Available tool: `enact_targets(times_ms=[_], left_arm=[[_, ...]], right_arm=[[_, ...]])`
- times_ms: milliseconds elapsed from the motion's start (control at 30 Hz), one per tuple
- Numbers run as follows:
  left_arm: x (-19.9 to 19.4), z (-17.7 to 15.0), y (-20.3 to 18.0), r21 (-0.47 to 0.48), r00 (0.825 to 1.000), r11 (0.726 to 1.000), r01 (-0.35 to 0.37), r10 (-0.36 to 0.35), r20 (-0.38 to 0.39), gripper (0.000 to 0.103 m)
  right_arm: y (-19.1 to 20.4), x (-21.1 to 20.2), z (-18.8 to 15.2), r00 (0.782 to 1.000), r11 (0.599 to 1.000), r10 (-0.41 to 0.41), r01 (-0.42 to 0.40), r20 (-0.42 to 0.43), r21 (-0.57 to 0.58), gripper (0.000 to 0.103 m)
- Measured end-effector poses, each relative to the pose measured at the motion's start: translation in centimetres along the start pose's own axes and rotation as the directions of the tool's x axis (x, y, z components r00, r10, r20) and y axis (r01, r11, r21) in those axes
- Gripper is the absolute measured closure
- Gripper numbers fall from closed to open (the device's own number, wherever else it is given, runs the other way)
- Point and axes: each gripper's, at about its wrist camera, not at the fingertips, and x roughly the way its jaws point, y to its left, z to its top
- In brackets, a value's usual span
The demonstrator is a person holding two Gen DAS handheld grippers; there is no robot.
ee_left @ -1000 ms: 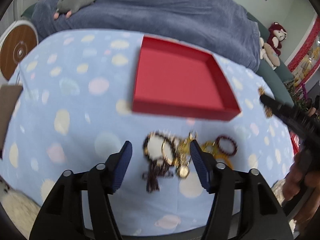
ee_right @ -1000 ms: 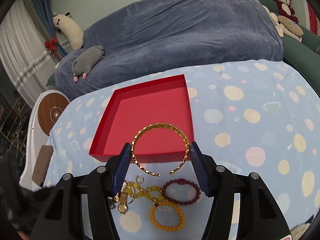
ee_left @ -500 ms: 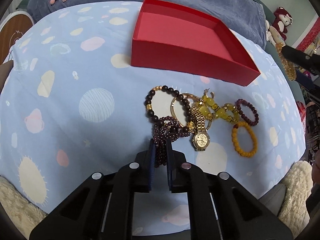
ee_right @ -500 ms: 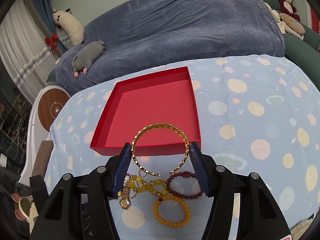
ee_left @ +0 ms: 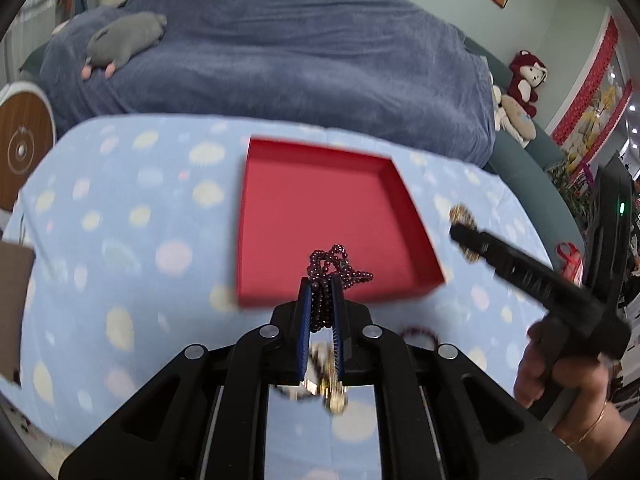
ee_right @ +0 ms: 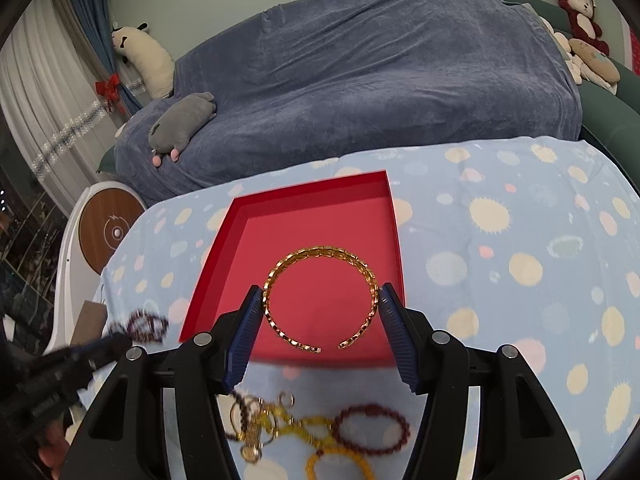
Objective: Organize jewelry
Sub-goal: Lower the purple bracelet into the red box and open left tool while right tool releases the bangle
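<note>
The red tray (ee_right: 316, 240) lay straight ahead of both grippers, its near wall just below and beyond their tips, so the coming move looked like a short forward reach and release for either. The right gripper (ee_right: 320, 304) seemed the nearer: its fingers were clamped across the width of a gold cuff (ee_right: 320, 296), which lay roughly flat, its opening toward the camera and its closed arc out over the tray floor. The left gripper (ee_left: 321, 300) had its fingers pressed almost together on a dark beaded strand (ee_left: 334, 266), bunched and sticking up past the tips, seemingly over the tray's near edge. In the right view that gripper came in low from the left, blurred, the strand hanging off its tip beside the tray's left corner. Both tools were held level and pointed toward the sofa (ee_right: 380, 80), well clear of the cloth (ee_right: 520, 240). The other pieces (ee_right: 320, 432), a watch and several bead bracelets, lay heaped on the cloth beneath the right gripper, on the near side of the tray.
</note>
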Motion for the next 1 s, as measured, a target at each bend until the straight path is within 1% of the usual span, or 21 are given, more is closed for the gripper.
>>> enact_targets(times_ms=[67,133,233,367,500,600,667,733,767,833,867,900,1000], left_arm=[[1.5,2.9,-0.3,0.013,0.999,1.0,-0.006,0.005,0.033,0.094],[3.4,5.1,-0.3,0.021,0.999,1.0,-0.009,0.008,0.041,0.094],[6.6,7.6,-0.1,0.005,1.0,1.0,0.002,-0.002,0.023,0.094],[11.2,9.9,0.1,0.014,0.999,0.999,-0.037,0.037,-0.007,0.094],[14.9,11.1,0.9,-0.003,0.998,0.998,-0.06,0.06,-0.038,0.094],[16.6,11.4,1.3,-0.001,0.996,0.997,-0.075,0.075,-0.047,0.093],[17.6,11.7,1.5,-0.004,0.995,0.997,-0.078,0.078,-0.056,0.093],[18.4,11.9,1.8,-0.009,0.995,0.997,-0.076,0.075,-0.067,0.09],[18.4,11.9,1.8,-0.014,0.995,0.997,-0.076,0.075,-0.06,0.09],[18.2,11.8,2.0,-0.021,0.996,0.997,-0.079,0.078,-0.046,0.079],[17.8,11.6,2.1,-0.028,0.996,0.996,-0.083,0.082,-0.037,0.069],[17.5,11.4,2.1,-0.034,0.996,0.996,-0.087,0.086,-0.03,0.065],[16.2,10.6,2.2,-0.039,0.996,0.996,-0.085,0.085,-0.017,0.064]], right_arm=[[-0.1,1.2,1.5,1.0,1.0,0.008,-0.008,-0.001,0.001,0.046],[0.0,2.6,3.2,1.0,1.0,0.002,-0.001,0.004,-0.013,0.046],[0.2,4.8,5.2,1.0,0.999,-0.018,0.018,0.008,-0.039,0.046],[-0.4,8.7,7.5,1.0,1.0,-0.012,0.012,-0.027,-0.007,0.046],[-0.5,12.4,8.5,0.997,0.999,-0.044,0.042,-0.064,-0.029,0.046],[-0.8,14.5,8.7,0.995,0.998,-0.06,0.057,-0.085,-0.039,0.046],[-0.9,15.5,8.9,0.993,0.997,-0.069,0.065,-0.093,-0.044,0.045],[-1.0,15.9,9.0,0.994,0.997,-0.071,0.068,-0.087,-0.042,0.045],[-1.1,16.0,9.1,0.993,0.996,-0.079,0.076,-0.085,-0.041,0.043],[-1.2,15.5,9.0,0.994,0.997,-0.076,0.074,-0.076,-0.031,0.04],[-1.3,15.0,8.9,0.995,0.997,-0.069,0.067,-0.072,-0.026,0.038],[-1.3,14.5,8.7,0.996,0.998,-0.063,0.061,-0.069,-0.023,0.037],[-1.4,12.7,7.6,0.997,0.998,-0.054,0.052,-0.06,-0.034,0.037]])
